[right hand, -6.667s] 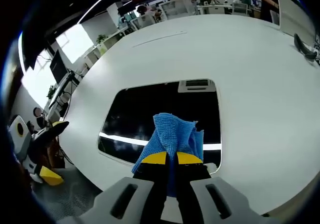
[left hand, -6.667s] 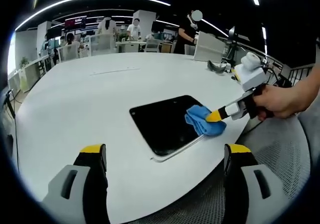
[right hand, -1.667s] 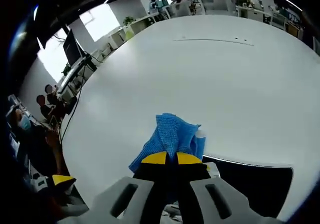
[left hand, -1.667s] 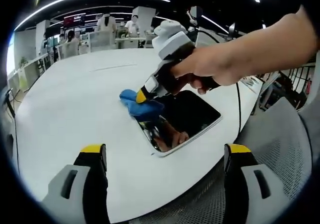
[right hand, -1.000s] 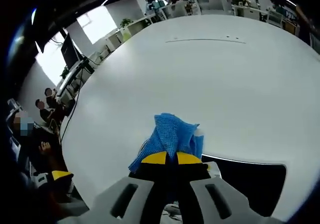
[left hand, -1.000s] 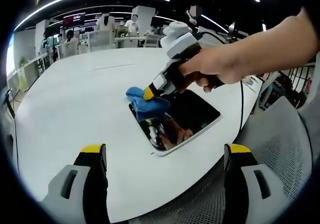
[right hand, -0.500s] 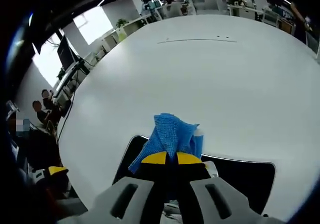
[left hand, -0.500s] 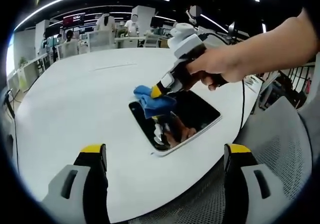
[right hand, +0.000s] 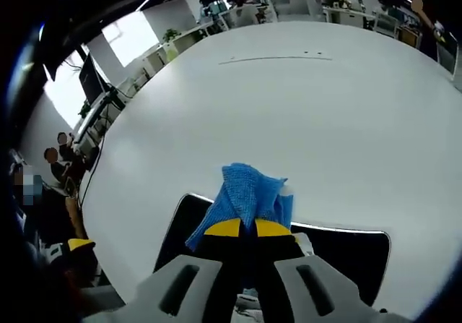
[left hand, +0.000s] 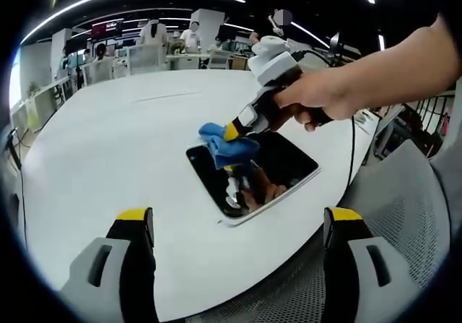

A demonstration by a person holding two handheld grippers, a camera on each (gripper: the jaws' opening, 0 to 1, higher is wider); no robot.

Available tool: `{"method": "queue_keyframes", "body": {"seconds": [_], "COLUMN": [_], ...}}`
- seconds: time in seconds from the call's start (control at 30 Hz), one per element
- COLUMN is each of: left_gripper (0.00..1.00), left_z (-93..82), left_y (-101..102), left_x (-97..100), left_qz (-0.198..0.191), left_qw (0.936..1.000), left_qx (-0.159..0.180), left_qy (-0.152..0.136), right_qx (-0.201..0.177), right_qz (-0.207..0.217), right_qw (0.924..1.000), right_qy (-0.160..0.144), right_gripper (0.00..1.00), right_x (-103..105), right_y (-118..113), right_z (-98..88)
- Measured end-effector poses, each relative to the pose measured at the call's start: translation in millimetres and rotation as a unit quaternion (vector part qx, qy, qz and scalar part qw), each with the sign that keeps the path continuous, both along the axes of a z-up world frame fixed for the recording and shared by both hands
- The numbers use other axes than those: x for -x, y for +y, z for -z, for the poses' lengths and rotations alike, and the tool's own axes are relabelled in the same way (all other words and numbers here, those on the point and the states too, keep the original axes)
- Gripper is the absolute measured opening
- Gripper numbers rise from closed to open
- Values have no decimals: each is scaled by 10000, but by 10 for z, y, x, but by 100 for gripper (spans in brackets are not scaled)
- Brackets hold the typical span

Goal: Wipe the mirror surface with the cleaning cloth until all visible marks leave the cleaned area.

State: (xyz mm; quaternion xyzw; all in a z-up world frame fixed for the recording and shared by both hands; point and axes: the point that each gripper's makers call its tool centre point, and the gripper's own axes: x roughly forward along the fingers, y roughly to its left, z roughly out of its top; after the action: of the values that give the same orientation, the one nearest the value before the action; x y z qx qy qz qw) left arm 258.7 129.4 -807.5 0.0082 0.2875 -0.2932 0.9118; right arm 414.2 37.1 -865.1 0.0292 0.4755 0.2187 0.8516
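Under the right tongs [right hand: 241, 227] — cleaning cloth [right hand: 247, 193] hides the mirror's [right hand: 339, 254] edge.

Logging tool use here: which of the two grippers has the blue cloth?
The right gripper: its jaws are shut on the blue cloth above the mirror. The left gripper has its jaws apart, holding nothing.

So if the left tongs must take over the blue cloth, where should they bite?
Probably the loose bunched end of the blue cloth hanging past the right tongs, approached from the left tongs' side. That fold stands off the mirror, so jaws can close around it.
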Motion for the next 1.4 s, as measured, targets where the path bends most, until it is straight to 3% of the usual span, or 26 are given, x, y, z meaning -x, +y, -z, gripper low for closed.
{"method": "queue_keyframes", "body": {"seconds": [0.47,1.4], "left_gripper": [97,97], "left_z": [-6,28], "left_y": [1,-24], "left_x": [-8,22], "left_qz": [-26,99], "left_qw": [10000,9998], "left_qx": [-5,-154], "left_qy": [-11,16], "right_qx": [-196,-401], "right_qz": [155,113], "right_qw": [9997,9991], "right_qy": [-37,-3], "right_gripper": [0,0], "right_x": [358,861], "right_y": [16,38], "right_z": [-2,-10]}}
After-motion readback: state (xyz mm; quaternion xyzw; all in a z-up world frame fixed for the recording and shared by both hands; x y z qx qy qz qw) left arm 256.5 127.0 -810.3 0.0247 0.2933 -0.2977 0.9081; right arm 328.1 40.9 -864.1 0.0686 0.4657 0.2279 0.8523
